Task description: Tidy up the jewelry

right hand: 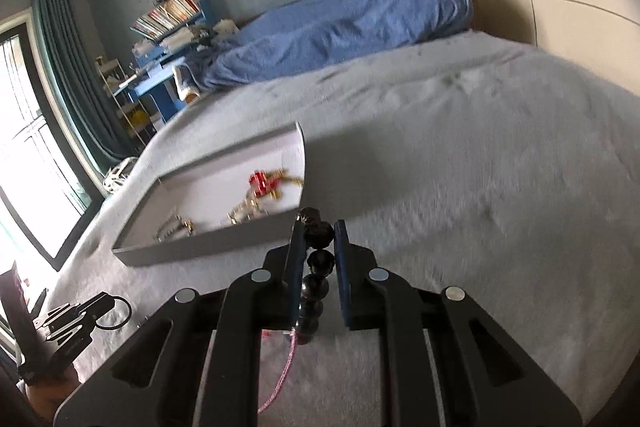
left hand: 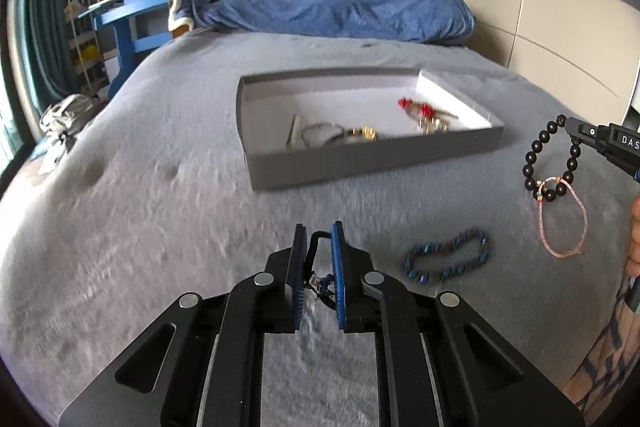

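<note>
Both tongs loaded, grey box ahead.

My left gripper (left hand: pixel 318 259) is clamped on a thin black cord bracelet (left hand: pixel 314 247); my right gripper (right hand: pixel 319 239) is pinched on a black bead bracelet (right hand: pixel 316 267), with a pink string bracelet (left hand: pixel 564 219) dangling from it. A blue beaded bracelet (left hand: pixel 446 259) lies on the bed between them. I'd carry each piece over the grey box (left hand: pixel 372 163), which already holds red and gold pieces, and release low so nothing snags or bounces out. The surface is a soft grey bedspread (left hand: pixel 160 187), with a blue duvet (left hand: pixel 340 7), a cluttered blue desk and curtains beyond.
</note>
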The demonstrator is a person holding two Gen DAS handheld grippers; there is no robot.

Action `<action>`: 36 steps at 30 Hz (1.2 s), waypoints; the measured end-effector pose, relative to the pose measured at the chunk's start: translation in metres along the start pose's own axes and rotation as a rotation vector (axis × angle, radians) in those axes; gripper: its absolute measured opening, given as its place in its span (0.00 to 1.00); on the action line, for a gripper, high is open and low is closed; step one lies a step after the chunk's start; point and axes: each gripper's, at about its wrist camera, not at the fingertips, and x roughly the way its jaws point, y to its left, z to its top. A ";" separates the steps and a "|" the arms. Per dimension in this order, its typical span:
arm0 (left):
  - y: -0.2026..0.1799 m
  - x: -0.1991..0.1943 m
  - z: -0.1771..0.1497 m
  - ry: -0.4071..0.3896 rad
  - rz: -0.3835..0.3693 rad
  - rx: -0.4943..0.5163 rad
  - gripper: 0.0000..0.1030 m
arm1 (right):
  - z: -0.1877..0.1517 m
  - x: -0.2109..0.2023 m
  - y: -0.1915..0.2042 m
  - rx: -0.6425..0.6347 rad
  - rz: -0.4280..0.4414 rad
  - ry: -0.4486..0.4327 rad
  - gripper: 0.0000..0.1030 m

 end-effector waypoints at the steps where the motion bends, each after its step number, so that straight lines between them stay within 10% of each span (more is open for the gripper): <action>1: 0.000 -0.002 0.005 -0.009 -0.002 0.003 0.13 | 0.003 -0.001 0.001 -0.002 0.003 -0.009 0.14; 10: 0.001 -0.007 0.032 -0.043 -0.024 -0.002 0.13 | 0.030 -0.017 0.021 -0.035 0.056 -0.067 0.14; 36: -0.008 0.001 0.016 -0.001 -0.030 0.003 0.13 | -0.035 0.035 0.076 -0.107 0.220 0.169 0.14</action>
